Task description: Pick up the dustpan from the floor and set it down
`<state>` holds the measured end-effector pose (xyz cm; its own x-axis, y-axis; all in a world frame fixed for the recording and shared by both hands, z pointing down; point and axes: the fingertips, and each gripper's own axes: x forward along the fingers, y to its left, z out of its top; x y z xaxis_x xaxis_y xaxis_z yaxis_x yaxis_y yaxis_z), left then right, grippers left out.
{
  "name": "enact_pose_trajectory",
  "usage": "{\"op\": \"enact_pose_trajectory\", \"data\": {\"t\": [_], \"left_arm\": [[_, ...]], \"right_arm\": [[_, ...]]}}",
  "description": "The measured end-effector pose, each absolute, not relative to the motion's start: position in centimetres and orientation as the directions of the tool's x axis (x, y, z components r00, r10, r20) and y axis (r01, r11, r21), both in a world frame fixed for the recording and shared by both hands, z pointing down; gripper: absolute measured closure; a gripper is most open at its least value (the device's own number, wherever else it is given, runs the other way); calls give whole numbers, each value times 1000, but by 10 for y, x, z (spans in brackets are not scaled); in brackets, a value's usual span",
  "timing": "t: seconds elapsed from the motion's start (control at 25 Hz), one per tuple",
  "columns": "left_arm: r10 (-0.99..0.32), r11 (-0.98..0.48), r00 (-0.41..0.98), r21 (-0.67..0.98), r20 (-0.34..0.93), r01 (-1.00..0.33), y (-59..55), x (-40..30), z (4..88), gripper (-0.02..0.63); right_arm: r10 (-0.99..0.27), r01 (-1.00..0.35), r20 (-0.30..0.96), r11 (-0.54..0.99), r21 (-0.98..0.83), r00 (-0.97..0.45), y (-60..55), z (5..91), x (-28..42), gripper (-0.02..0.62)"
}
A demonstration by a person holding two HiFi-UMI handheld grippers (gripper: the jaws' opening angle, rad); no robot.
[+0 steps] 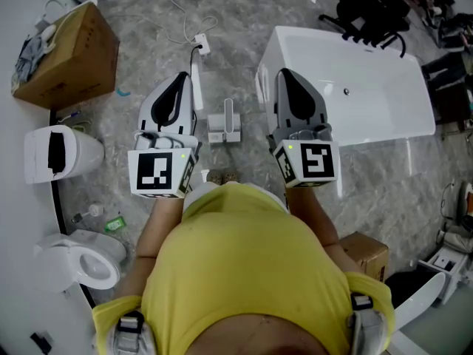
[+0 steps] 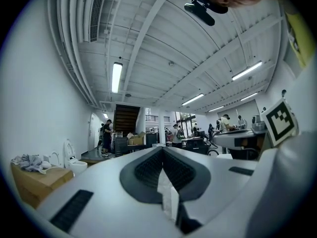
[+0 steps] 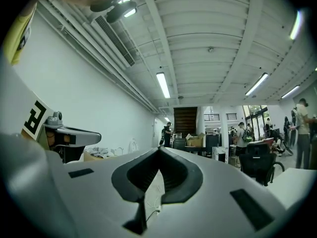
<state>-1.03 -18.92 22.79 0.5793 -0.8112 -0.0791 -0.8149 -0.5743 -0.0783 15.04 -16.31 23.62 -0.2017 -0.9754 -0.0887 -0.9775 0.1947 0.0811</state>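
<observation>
The dustpan (image 1: 224, 129), small and pale grey with an upright handle, lies on the marbled grey floor, seen between my two grippers in the head view. Both grippers are held level, well above the floor. My left gripper (image 1: 179, 80) is left of the dustpan with its jaws shut and nothing in them; in the left gripper view (image 2: 162, 150) the dark pads meet at their tips. My right gripper (image 1: 287, 77) is right of the dustpan, shut and empty, and its pads also meet in the right gripper view (image 3: 159, 150). Neither gripper view shows the dustpan.
A white bathtub (image 1: 384, 117) stands on the right. A cardboard box (image 1: 70, 54) and two white toilets (image 1: 63, 154) (image 1: 85, 261) line the left wall. A white plug and cable (image 1: 199, 44) lie beyond the dustpan. Far down the hall stand several people (image 2: 174, 135).
</observation>
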Motion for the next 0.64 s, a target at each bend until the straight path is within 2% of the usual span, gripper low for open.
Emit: {"op": "enact_pose_trajectory", "data": {"t": [0.64], "left_arm": [[-799,-587,595,-100,-89,-803,-169,15,229,604]], "right_arm": [[-974,-975,-66,212,63,-216,-148,255,170,584]]}}
